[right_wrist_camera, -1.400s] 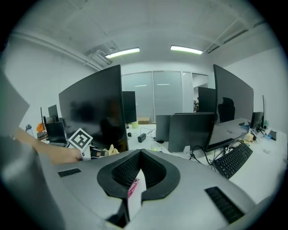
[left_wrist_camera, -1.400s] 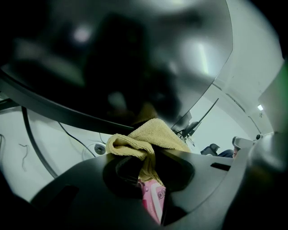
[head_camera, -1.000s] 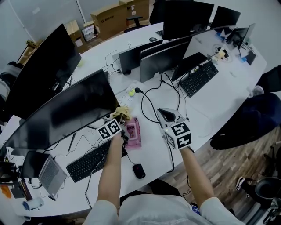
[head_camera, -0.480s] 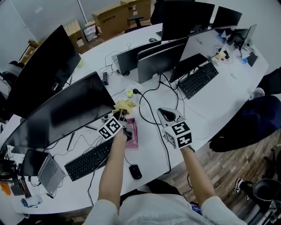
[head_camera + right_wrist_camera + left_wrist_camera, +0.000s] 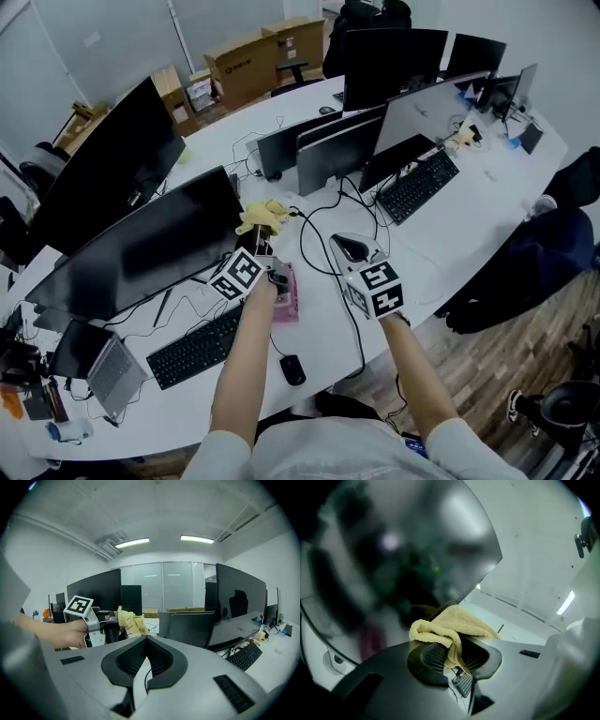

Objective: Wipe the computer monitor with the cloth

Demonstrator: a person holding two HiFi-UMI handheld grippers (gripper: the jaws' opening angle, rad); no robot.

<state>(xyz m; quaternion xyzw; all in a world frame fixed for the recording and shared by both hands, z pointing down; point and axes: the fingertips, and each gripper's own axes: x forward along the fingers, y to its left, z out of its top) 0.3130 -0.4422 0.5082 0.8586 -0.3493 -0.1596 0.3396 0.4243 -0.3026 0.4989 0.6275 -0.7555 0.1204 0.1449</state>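
From the head view, my left hand-held gripper (image 5: 259, 246) holds the yellow cloth (image 5: 263, 216) up by the right edge of the big dark monitor (image 5: 141, 246), above the table (image 5: 441, 225). My right hand-held gripper (image 5: 349, 246) hovers apart. In the left gripper view, the jaws are clenched on a fold of cloth, with the screen blurred close behind; I cannot confirm contact. In the right gripper view, the jaws are pressed together on nothing. I judge the cloth is in hand and nearly all the wiping is left.
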